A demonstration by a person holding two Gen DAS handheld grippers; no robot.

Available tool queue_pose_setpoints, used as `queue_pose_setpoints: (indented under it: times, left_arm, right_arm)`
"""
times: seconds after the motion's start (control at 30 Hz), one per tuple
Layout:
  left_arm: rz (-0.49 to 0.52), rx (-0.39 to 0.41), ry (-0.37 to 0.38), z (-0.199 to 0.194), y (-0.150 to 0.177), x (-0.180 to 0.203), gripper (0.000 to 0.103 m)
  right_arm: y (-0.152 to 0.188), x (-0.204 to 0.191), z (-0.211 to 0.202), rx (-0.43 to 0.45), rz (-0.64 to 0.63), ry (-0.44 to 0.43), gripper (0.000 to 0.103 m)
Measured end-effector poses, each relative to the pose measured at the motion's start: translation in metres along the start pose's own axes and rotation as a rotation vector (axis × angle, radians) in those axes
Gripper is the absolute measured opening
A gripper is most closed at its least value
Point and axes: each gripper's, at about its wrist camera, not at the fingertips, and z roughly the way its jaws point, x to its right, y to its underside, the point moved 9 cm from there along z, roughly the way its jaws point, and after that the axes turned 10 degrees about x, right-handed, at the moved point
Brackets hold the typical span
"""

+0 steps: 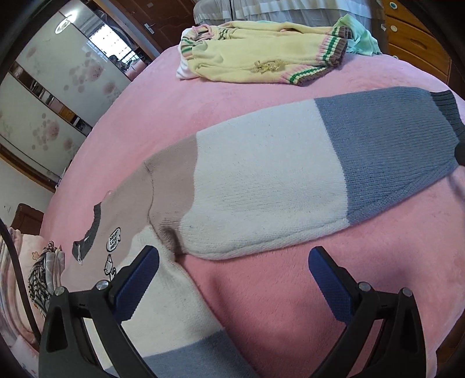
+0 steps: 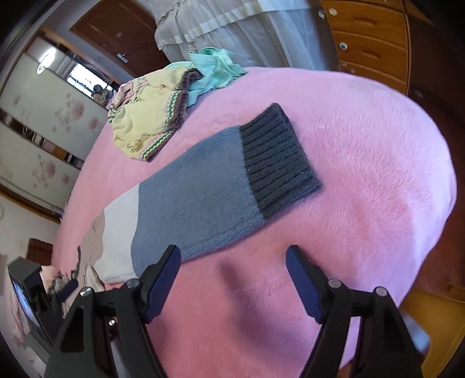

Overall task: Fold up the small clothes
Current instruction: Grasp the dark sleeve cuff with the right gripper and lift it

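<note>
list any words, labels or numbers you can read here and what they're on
None can be read for certain.
Speech bubble print on the sweater chest, at: it holds lettering, too small and warped to read.
Yellow cardigan: gold motif only, no text seen.

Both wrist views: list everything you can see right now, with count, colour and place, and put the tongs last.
Sweater: one, tan, white and blue-grey blocks with dark ribbed cuff, spread flat on the blanket, one sleeve stretched out.
Yellow knit garment: one, pale yellow with pink, green and brown striped trim, crumpled at the far side of the blanket.
Mint garment: one, mint green, bunched behind the yellow one.
Blanket: one, pink plush, under all the clothes.
Wooden drawers: one unit, orange-brown, far right.
Curtain: white, behind the bed.
Left tongs: one, black with blue pads, open, over the sweater's armpit area.
Right tongs: one, same colours, open, near the sleeve's blue part.
</note>
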Motion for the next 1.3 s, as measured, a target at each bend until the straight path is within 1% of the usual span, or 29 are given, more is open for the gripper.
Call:
queue_pose_setpoints:
  times: [0.07,0.17,0.2,0.23,0.27,0.3,0.33,0.37,0.4,0.43,0.47,0.53,0.6,0.63,0.67,0.77,0.83,0.97,1.07,1.17,1.3]
  left_arm:
    - [-0.009,-0.001,-0.003,0.005,-0.001,0.001,0.103]
    - [-0.023,-0.010,-0.013,0.014,-0.003,0.002,0.101]
    - [-0.033,-0.018,-0.009,0.017,-0.003,0.003,0.100]
    - [-0.043,-0.025,0.000,0.020,-0.002,0.004,0.096]
    - [-0.055,-0.035,0.015,0.022,-0.002,0.005,0.089]
    - [-0.065,-0.039,0.031,0.024,-0.002,0.007,0.086]
    - [-0.074,-0.043,0.050,0.025,-0.003,0.009,0.076]
    - [-0.082,-0.043,0.071,0.025,-0.004,0.012,0.066]
    - [-0.087,-0.041,0.089,0.025,-0.004,0.014,0.059]
    - [-0.092,-0.037,0.124,0.022,-0.006,0.019,0.041]
    - [-0.093,-0.037,0.142,0.020,-0.007,0.022,0.033]
    - [-0.090,-0.031,0.145,0.011,-0.008,0.021,0.033]
    - [-0.101,-0.017,0.142,0.002,-0.009,0.014,0.042]
    - [-0.119,-0.005,0.136,-0.006,-0.010,0.005,0.057]
    - [-0.136,0.006,0.130,-0.012,-0.011,-0.002,0.066]
    - [-0.195,0.045,0.111,-0.034,-0.011,-0.034,0.066]
    - [-0.238,0.052,0.080,-0.046,-0.007,-0.062,0.066]
    - [-0.349,0.039,0.013,-0.065,0.012,-0.125,0.067]
    - [-0.436,0.028,-0.036,-0.075,0.029,-0.179,0.066]
    - [-0.522,0.042,-0.070,-0.091,0.049,-0.227,0.066]
    - [-0.598,0.055,-0.110,-0.103,0.077,-0.277,0.067]
  right_arm:
    - [-0.007,0.001,0.006,0.020,0.026,-0.020,0.073]
    - [-0.019,0.002,0.013,0.049,0.047,-0.032,0.060]
    - [-0.023,0.003,0.015,0.057,0.047,-0.026,0.053]
    - [-0.025,0.003,0.017,0.062,0.044,-0.019,0.042]
    - [-0.029,0.004,0.019,0.068,0.038,-0.014,0.036]
    - [-0.031,0.003,0.020,0.073,0.033,-0.015,0.028]
    - [-0.032,0.003,0.020,0.075,0.027,-0.019,0.024]
    - [-0.033,0.001,0.020,0.080,0.017,-0.020,0.022]
    - [-0.033,-0.001,0.019,0.087,0.007,-0.019,0.019]
    - [-0.033,-0.004,0.017,0.097,-0.012,-0.019,0.016]
    - [-0.034,-0.009,0.014,0.110,-0.037,-0.016,0.015]
    - [-0.035,-0.022,0.005,0.136,-0.087,-0.013,0.014]
    - [-0.038,-0.044,-0.008,0.164,-0.139,-0.038,0.014]
    - [-0.039,-0.058,-0.015,0.176,-0.169,-0.058,0.014]
    - [-0.039,-0.069,-0.020,0.184,-0.191,-0.074,0.014]
    - [-0.036,-0.120,-0.040,0.208,-0.291,-0.145,0.014]
    - [-0.031,-0.158,-0.054,0.223,-0.359,-0.201,0.014]
    - [-0.013,-0.242,-0.087,0.249,-0.508,-0.320,0.014]
    - [0.005,-0.292,-0.102,0.263,-0.594,-0.387,0.014]
    - [0.030,-0.333,-0.105,0.245,-0.658,-0.431,0.014]
    - [0.068,-0.364,-0.088,0.181,-0.701,-0.459,0.014]
